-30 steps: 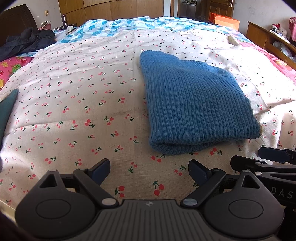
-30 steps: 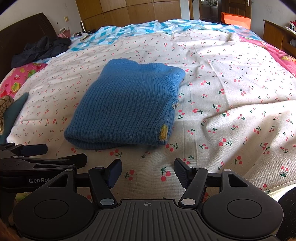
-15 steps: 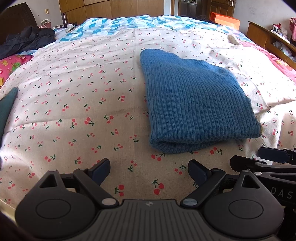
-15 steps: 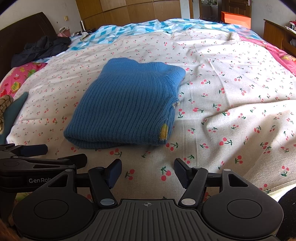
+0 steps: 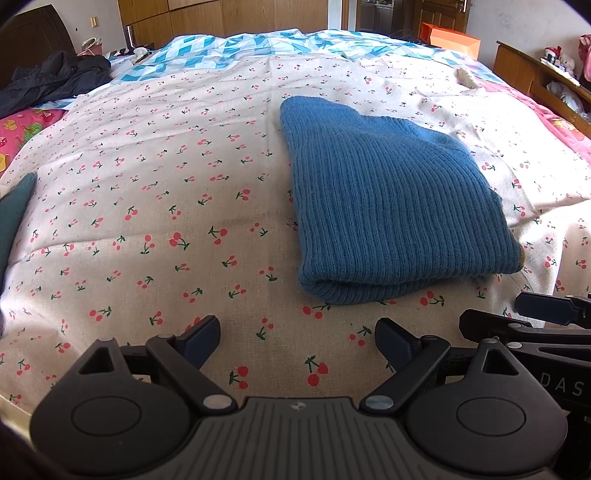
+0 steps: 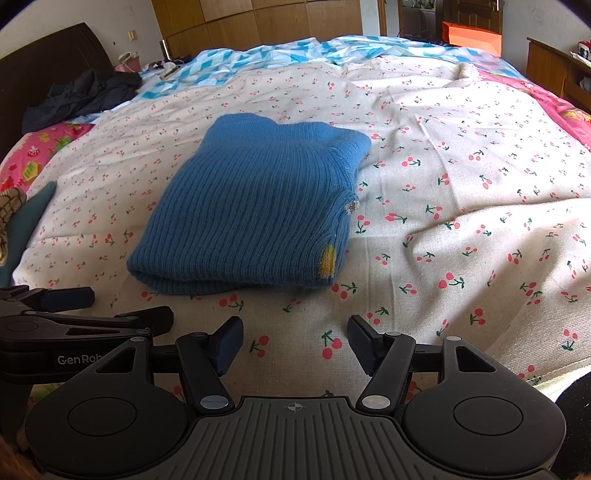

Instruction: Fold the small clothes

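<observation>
A bed sheet printed with cherries covers the bed. Behind it lies a blue-and-white checked blanket, with a dark jacket at the far left by the headboard. An orange box sits beyond the bed, before wooden wardrobes.

Teal cloth running off the left edge of the left wrist view, shelf clutter at far right staying too small to identify, knitted item getting cropped by the right wrist view's left edge
</observation>
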`<move>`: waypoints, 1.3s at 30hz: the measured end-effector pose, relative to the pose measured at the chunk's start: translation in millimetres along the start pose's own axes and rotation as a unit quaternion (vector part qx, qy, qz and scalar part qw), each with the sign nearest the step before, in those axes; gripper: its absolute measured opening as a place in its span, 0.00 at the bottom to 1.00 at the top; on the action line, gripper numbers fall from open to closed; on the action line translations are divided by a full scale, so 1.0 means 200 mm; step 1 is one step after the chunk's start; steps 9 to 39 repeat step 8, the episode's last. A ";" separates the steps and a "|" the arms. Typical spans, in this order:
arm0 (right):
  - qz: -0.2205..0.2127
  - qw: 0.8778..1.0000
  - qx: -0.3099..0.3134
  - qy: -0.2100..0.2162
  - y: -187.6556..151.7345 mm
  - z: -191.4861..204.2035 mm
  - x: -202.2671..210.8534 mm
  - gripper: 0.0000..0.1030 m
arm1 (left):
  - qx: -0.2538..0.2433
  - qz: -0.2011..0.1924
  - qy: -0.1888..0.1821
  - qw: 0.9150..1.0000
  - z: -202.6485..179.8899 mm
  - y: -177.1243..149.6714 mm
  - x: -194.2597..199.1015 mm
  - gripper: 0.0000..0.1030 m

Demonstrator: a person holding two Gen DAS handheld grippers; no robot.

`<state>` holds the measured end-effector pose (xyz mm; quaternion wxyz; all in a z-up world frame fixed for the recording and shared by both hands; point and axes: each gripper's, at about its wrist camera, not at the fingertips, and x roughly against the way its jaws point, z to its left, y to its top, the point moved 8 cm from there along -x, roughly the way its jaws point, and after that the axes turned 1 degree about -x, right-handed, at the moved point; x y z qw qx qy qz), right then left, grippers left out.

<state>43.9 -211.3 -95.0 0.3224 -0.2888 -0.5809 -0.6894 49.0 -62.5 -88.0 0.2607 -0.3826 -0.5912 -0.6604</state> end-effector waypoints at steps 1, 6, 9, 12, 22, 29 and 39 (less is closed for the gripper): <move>0.000 1.000 0.000 0.000 0.00 0.00 0.00 0.61 | 0.000 0.000 0.000 1.000 0.00 0.00 0.00 0.92; 0.000 1.000 0.000 0.000 0.00 0.00 0.00 0.61 | 0.001 0.000 0.000 1.000 0.00 0.00 0.00 0.92; 0.000 1.000 0.000 0.000 0.00 0.00 0.00 0.61 | 0.002 0.001 0.000 1.000 0.00 0.00 0.00 0.92; 0.000 1.000 0.000 0.000 0.00 0.00 0.00 0.61 | 0.002 0.001 0.000 1.000 0.00 0.00 0.00 0.92; 0.000 1.000 0.000 0.000 0.00 0.00 0.00 0.61 | 0.002 0.001 0.000 1.000 0.00 0.00 0.00 0.92; 0.000 1.000 0.000 0.000 0.00 0.00 0.00 0.61 | 0.002 0.001 0.000 1.000 0.00 0.00 0.00 0.92; 0.000 1.000 0.000 0.000 0.00 0.00 0.00 0.61 | 0.002 0.001 0.000 1.000 0.00 0.00 0.00 0.92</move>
